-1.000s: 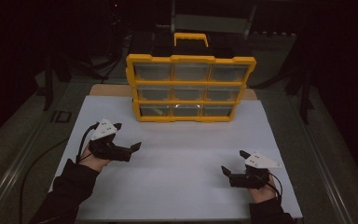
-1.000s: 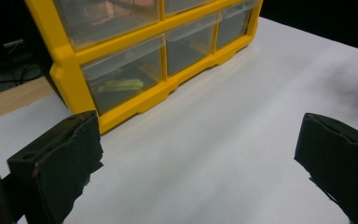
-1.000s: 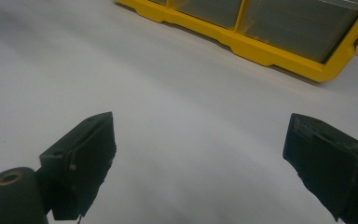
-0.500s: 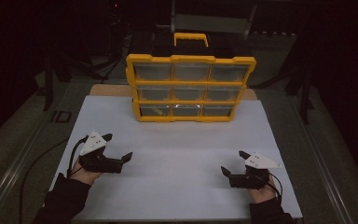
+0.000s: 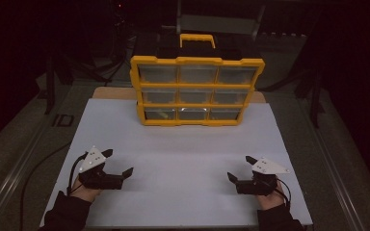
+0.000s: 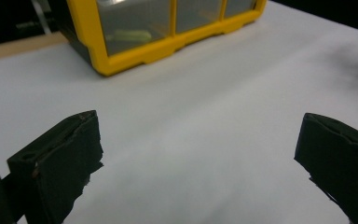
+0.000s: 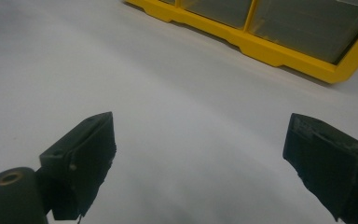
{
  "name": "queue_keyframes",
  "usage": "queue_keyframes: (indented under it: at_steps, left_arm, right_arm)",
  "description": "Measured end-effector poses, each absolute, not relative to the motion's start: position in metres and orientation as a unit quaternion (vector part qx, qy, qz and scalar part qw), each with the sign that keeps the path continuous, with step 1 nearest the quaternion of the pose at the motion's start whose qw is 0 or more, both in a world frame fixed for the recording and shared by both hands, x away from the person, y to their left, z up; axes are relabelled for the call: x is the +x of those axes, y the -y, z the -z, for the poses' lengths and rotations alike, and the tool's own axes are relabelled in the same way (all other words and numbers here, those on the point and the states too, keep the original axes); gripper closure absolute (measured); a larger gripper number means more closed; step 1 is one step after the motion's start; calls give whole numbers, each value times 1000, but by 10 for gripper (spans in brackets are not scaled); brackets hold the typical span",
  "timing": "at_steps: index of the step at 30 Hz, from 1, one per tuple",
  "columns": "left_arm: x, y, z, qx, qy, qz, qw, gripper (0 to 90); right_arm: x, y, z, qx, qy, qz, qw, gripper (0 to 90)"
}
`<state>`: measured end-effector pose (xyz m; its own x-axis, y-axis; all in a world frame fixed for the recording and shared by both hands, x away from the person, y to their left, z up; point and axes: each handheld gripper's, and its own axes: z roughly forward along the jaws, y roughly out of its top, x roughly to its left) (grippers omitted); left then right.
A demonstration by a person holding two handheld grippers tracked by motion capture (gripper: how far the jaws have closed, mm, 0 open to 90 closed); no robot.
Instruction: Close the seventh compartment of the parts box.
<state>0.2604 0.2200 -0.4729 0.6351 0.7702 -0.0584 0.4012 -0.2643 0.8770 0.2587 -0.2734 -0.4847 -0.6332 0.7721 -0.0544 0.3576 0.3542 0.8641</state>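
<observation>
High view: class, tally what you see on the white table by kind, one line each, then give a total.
Yellow organiser case: 1
Clear-fronted compartments in that case, three rows of three: 9
Hand-held claws, left claw and right claw, both open and empty: 2
Total: 12

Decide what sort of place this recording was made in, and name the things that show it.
Probably a workshop or lab bench set up for recording. A white board covers the table, a yellow parts organiser with clear drawers stands at the back, and a person holds the left gripper and right gripper over it. The surroundings are dark.
</observation>
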Motion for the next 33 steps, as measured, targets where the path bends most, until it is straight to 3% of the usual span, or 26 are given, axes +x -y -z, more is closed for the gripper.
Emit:
queue_keyframes:
  at_steps: [13,33]
  left_arm:
    - [253,-223,497,759,-395,-239,459,7]
    - [254,-224,509,742,-383,-258,487,8]
  right_arm:
    - [258,273,485,357,-790,-442,231,93]
    - [257,275,488,356,-792,-439,231,93]
